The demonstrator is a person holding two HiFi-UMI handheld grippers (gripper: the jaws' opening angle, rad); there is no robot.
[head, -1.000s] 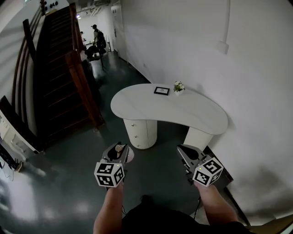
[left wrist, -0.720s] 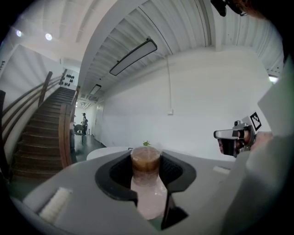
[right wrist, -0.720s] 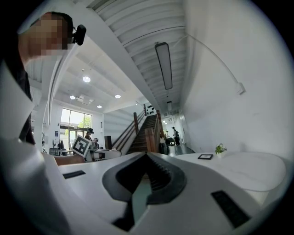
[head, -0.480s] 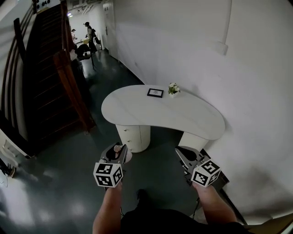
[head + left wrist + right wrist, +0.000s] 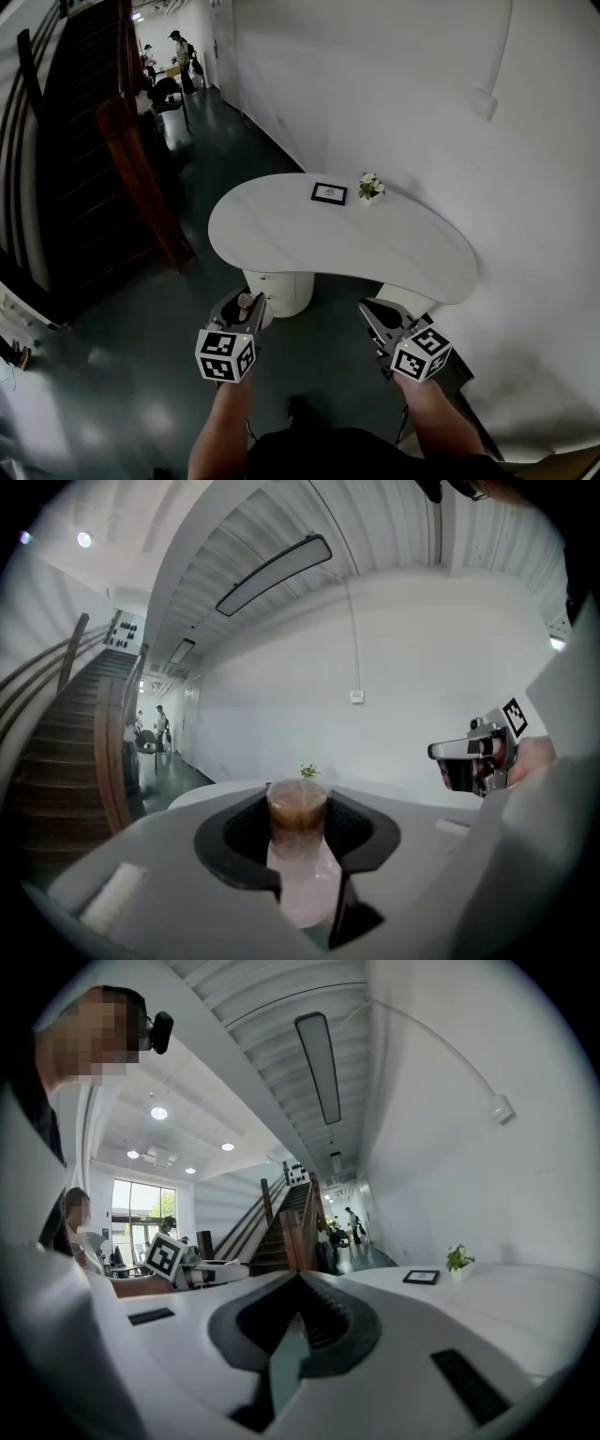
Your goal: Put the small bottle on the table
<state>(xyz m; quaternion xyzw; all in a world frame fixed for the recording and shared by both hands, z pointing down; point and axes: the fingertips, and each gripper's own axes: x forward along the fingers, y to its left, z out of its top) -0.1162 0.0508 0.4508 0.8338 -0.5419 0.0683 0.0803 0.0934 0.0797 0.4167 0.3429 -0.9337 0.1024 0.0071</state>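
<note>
The person is wearing a black top (image 5: pixel 328 457), and both forearms are showing bare. The left gripper (image 5: pixel 246 302) and the right gripper (image 5: pixel 372 309) are showing grey moulded bodies with dark ribbed pads lining the jaws. Each is carrying a white cube printed with black square markers: the left cube (image 5: pixel 225 355) and the right cube (image 5: pixel 421 352).

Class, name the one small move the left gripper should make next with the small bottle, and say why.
Probably carry the left gripper forward over the table. Its jaws grip the small bottle, but the head view shows it short of the table's near edge, above the floor; lowering now would miss the tabletop.
</note>
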